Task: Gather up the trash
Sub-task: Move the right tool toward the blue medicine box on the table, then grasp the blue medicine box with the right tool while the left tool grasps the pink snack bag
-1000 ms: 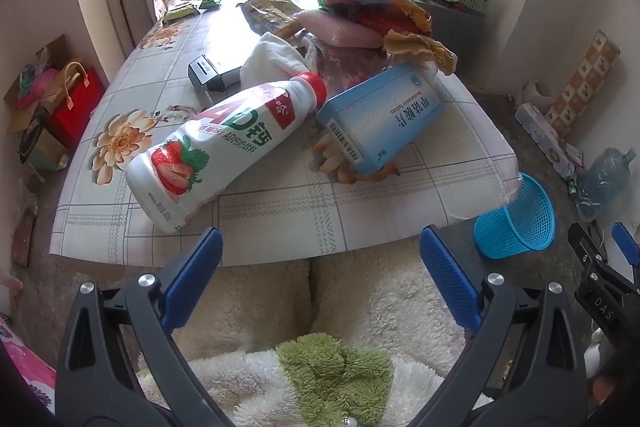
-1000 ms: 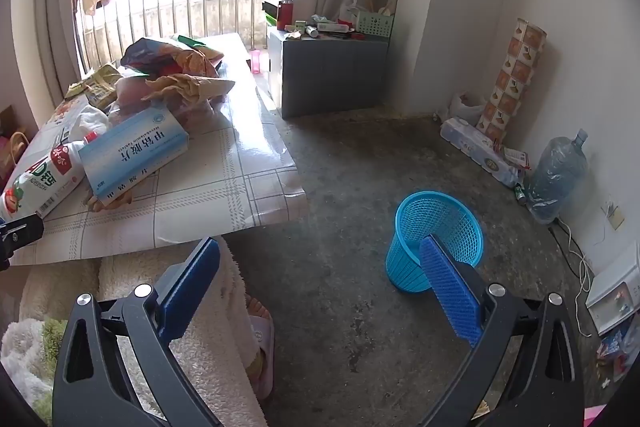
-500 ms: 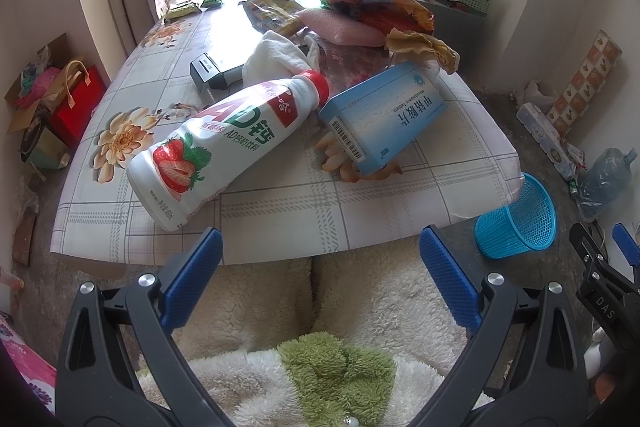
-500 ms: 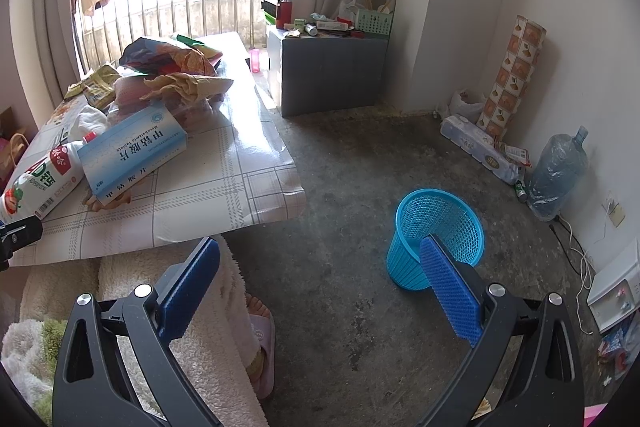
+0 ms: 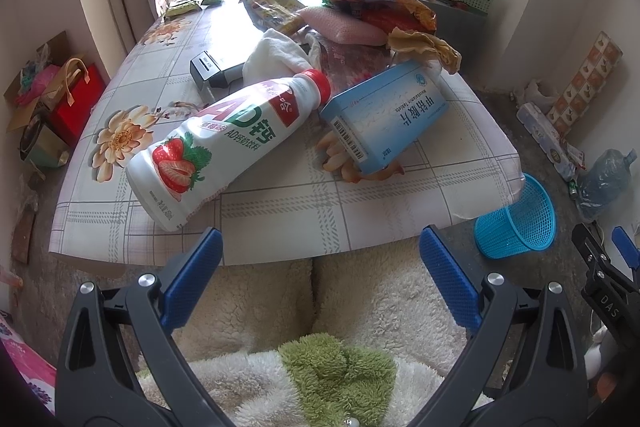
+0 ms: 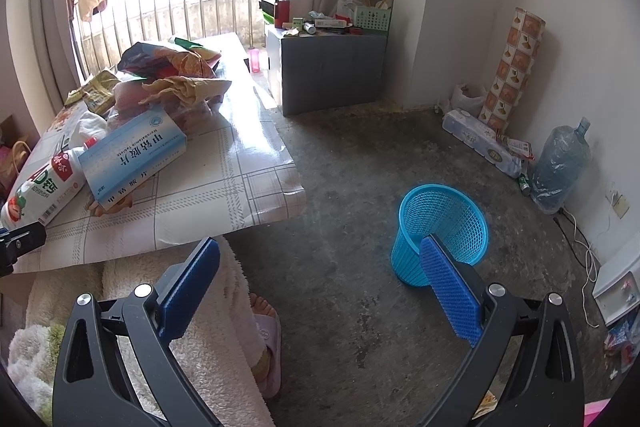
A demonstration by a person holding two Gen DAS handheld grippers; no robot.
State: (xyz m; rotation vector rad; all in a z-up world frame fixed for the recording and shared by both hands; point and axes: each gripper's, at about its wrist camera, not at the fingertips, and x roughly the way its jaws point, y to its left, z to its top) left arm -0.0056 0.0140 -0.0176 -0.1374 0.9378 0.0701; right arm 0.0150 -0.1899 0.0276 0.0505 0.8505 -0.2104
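A white strawberry drink bottle [image 5: 224, 143] with a red cap lies on its side on the low table [image 5: 400, 211]. A blue medicine box [image 5: 384, 115] rests beside it on some peanuts. Crumpled wrappers and bags [image 5: 376, 3] pile up behind. My left gripper [image 5: 320, 267] hangs open and empty just before the table's near edge, over the person's fleece-covered knees. In the right wrist view, my right gripper [image 6: 320, 279] is open and empty above the floor, with the blue mesh bin [image 6: 444, 231] right behind its right finger. The bin [image 5: 520, 223] stands to the table's right.
A grey cabinet [image 6: 332, 67] stands by the curtain. A water jug [image 6: 560, 163], a patterned roll [image 6: 512, 67] and packets line the right wall. A slippered foot [image 6: 264, 331] is on the concrete floor. Red bags [image 5: 68, 99] sit left of the table.
Both views have shifted only slightly; the left gripper has eased a little toward the table. Both grippers stay open and nothing on the table has moved.
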